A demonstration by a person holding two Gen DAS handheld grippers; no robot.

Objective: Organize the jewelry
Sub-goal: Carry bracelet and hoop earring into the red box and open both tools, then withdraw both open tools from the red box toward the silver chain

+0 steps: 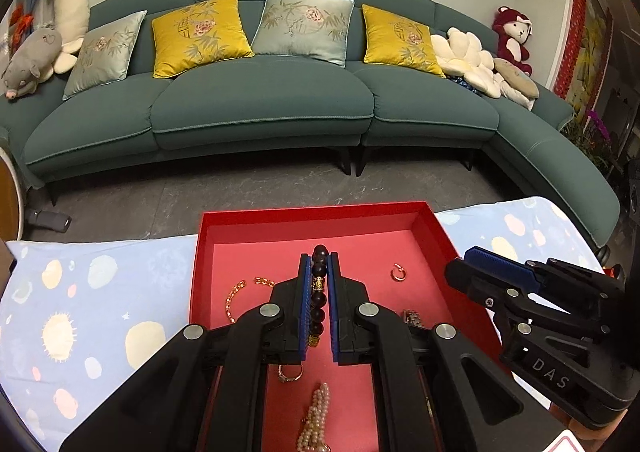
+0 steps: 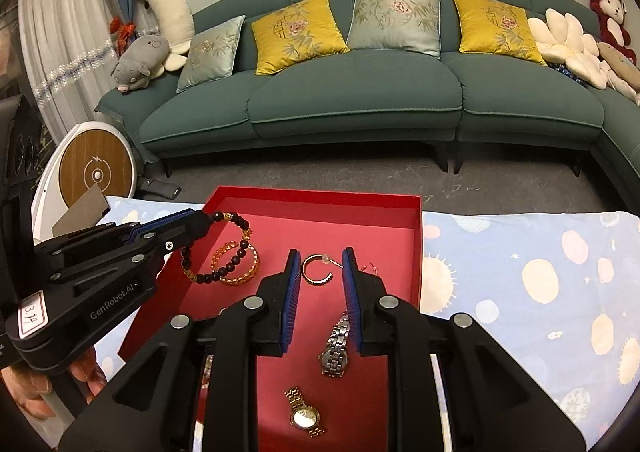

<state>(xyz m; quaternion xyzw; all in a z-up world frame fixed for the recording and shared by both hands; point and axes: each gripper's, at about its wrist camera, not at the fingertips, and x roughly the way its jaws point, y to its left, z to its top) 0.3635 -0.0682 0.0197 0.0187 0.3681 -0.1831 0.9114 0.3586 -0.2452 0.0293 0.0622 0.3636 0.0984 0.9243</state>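
Red tray (image 1: 316, 216) rim near; left gripper (image 1: 319, 266) pinching beaded bracelet (image 2: 224, 248), right gripper (image 2: 320, 264) spread.

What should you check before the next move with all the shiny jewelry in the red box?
1. Left hand-held gripper shut on the dark bead bracelet: ok, beads sit between its pads.
2. Bracelet lifted free of the red box floor: cannot tell; the loop hangs right by the orange bead bracelet.
3. Right hand-held gripper open and holding nothing: ok.
4. Gold hoop earring lined up between the right fingers: ok, though their height above it cannot be told.
5. Silver watch out of the way: not ok, its strap runs beside the right finger.
6. Gold watch lying inside the box: ok.
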